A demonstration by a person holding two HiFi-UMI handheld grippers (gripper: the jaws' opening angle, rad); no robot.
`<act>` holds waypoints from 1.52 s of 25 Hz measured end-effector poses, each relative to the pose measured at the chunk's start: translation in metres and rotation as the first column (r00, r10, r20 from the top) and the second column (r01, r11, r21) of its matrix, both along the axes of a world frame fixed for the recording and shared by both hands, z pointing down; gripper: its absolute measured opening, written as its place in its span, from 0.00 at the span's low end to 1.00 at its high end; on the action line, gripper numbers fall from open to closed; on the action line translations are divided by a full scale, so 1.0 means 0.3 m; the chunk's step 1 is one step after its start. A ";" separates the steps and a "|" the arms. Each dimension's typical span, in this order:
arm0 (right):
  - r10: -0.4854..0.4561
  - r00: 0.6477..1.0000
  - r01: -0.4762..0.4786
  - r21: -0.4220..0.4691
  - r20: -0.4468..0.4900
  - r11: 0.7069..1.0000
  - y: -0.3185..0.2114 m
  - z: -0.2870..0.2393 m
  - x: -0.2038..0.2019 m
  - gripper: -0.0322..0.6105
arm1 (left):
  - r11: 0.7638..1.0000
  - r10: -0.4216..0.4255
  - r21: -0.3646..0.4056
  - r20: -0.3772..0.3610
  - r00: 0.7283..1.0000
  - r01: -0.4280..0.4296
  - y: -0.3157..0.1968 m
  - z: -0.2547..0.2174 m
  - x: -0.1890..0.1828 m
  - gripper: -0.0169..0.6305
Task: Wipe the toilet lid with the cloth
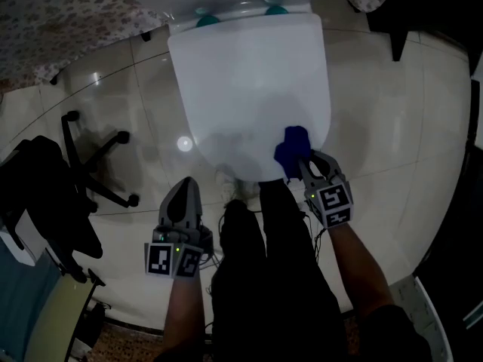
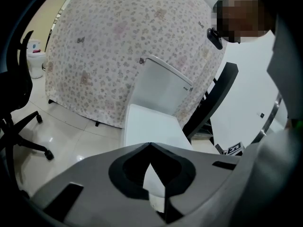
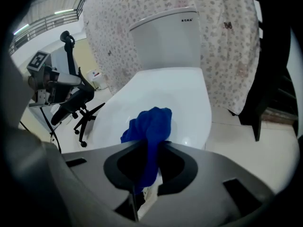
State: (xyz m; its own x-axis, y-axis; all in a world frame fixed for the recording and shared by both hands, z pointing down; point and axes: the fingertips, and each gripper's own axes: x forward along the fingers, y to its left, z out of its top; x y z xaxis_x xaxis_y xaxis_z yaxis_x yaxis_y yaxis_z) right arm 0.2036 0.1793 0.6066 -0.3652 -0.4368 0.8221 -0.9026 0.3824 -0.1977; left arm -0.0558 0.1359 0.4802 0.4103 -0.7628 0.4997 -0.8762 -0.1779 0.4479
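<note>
1. Head view. The closed toilet lid [image 1: 249, 81] is white, with its front edge nearest me. My right gripper [image 1: 299, 161] is clamped on the blue cloth [image 1: 293, 148]. The bunched cloth sits at the lid's front-right edge. My left gripper [image 1: 185, 182] is off the lid, in front of its front-left edge, over the pale floor tiles [image 1: 392, 111]. A black office chair [image 1: 90, 164] stands to the left of the toilet, well apart from it.

2. Left gripper view. The left gripper [image 2: 150, 146] has its jaws closed tip to tip, with nothing between them. Beyond the tips lies the toilet lid [image 2: 149, 124], and behind it the cistern [image 2: 161, 86] stands against a floral drape [image 2: 104, 46].

3. Right gripper view. The right gripper [image 3: 150, 144] has its jaws pressed onto the cloth [image 3: 149, 124]. A strip of cloth runs back through the jaw opening and a crumpled bunch stands out ahead of the tips. The bunch sits over the front part of the toilet lid [image 3: 165, 91]; I cannot tell whether it touches the surface. The cistern [image 3: 165, 37] rises at the lid's far edge.
</note>
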 end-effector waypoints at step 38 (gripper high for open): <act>0.412 0.853 -0.516 0.640 0.321 0.569 0.045 -1.603 0.268 0.14 | 0.857 -0.002 0.513 -0.083 0.997 0.045 0.111 -1.351 -0.385 0.01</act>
State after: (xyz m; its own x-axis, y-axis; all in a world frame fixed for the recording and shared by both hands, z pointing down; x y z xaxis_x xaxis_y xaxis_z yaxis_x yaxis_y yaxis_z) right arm 0.2840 0.1928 0.1258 -0.0195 -0.9841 0.1767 -0.9831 -0.0134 -0.1828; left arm -0.1712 0.1692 0.0750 0.4099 -0.9121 0.0014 -0.8496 -0.3812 0.3646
